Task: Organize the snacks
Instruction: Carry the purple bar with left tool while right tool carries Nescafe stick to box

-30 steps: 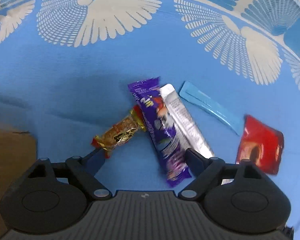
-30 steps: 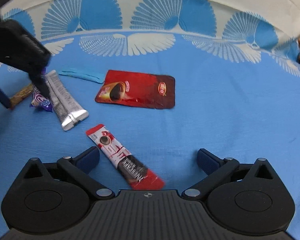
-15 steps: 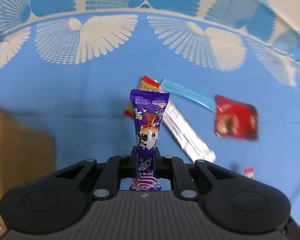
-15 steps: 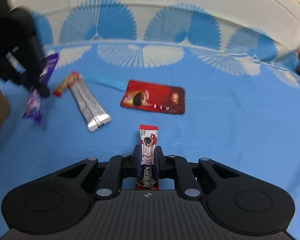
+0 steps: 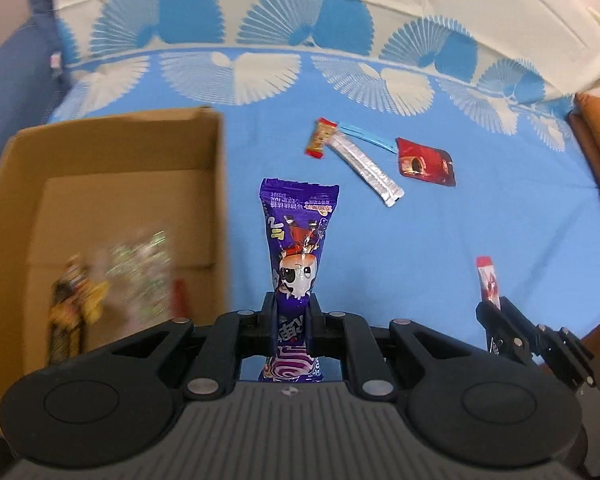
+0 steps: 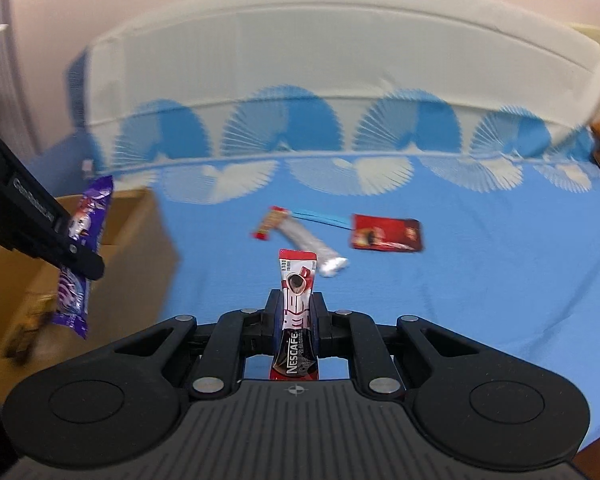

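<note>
My left gripper (image 5: 291, 312) is shut on a purple snack packet (image 5: 298, 236), held upright above the blue cloth, just right of the cardboard box (image 5: 220, 184). It also shows in the right wrist view (image 6: 82, 264) next to the box (image 6: 156, 248). My right gripper (image 6: 296, 312) is shut on a red Nescafe stick (image 6: 296, 300), also seen in the left wrist view (image 5: 487, 284). On the cloth lie a small gold bar (image 5: 320, 138), a silver stick (image 5: 366, 166), a light blue stick (image 5: 370, 136) and a red sachet (image 5: 426, 162).
The box holds several blurred snack packets (image 5: 140, 276), one yellow (image 5: 74, 308). The blue and white patterned cloth (image 5: 460, 220) covers the surface. An orange cushion (image 5: 596, 140) lies at the right edge.
Both grippers closed on their packets and lifted them. The left moved back and left toward the box, which has come into view. The right rose with the Nescafe stick.
</note>
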`<state>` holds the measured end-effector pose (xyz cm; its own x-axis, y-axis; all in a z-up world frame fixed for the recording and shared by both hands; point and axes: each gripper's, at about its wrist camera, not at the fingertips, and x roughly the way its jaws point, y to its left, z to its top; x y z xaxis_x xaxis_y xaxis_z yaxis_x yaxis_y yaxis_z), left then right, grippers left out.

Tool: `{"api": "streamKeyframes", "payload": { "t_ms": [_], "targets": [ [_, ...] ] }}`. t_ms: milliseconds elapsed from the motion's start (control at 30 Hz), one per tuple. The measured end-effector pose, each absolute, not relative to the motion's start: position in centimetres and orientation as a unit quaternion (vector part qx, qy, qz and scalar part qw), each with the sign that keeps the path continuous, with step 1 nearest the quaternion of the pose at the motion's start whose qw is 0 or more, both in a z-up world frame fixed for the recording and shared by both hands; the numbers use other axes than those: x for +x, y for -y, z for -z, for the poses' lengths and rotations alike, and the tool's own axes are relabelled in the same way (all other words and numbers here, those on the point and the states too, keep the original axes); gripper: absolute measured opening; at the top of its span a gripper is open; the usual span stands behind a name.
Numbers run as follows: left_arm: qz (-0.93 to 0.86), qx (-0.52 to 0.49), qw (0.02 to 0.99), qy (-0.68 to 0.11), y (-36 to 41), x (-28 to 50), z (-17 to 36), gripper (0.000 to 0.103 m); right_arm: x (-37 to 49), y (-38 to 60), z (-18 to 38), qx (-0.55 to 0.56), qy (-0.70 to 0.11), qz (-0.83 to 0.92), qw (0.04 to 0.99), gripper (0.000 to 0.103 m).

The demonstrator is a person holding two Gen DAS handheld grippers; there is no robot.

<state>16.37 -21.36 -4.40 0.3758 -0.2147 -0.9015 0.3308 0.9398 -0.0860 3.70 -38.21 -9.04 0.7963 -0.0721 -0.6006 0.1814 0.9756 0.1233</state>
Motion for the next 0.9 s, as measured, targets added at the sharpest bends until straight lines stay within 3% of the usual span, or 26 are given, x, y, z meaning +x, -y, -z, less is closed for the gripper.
{"api": "streamKeyframes", "payload": {
  "t_ms": [467,900],
  "targets": [
    [0.116,0.017,0.849,-0.516,5.9,3.9,2.2,0.013,-3.6,22.4,2.6,0.022,-0.298,-0.097,0.949,0.015],
    [0.116,-0.013,0.88,-0.46,0.3,-1.8,1.0,0.013,-7.2,15.2,0.4,-0.069,-0.28,-0.124,0.949,0.015]
  ]
}}
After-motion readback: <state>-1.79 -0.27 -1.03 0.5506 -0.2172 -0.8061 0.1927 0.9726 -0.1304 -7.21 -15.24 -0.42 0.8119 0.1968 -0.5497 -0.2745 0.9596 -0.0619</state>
